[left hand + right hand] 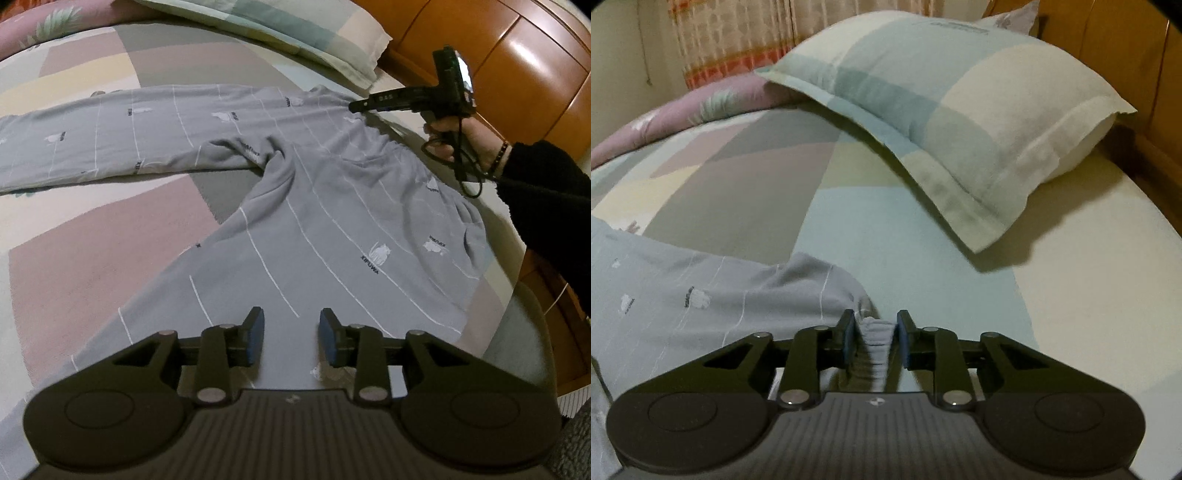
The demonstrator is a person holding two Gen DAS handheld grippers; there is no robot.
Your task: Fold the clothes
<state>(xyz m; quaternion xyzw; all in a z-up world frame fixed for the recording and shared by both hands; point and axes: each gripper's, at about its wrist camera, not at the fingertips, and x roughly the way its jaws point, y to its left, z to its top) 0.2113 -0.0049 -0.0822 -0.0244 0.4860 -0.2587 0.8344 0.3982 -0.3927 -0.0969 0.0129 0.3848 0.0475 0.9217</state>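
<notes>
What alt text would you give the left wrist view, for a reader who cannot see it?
Grey patterned pyjama trousers lie spread on a pastel patchwork bed sheet, legs splayed apart. The left tool hovers open over the near leg, while the right tool, held in a hand, meets the waistband's far corner. A pillow lies beyond.

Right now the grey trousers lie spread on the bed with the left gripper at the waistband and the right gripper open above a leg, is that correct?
The sides are swapped. The right gripper is at the waistband of the grey trousers, as the right wrist view shows; the left gripper is open above a leg.
</notes>
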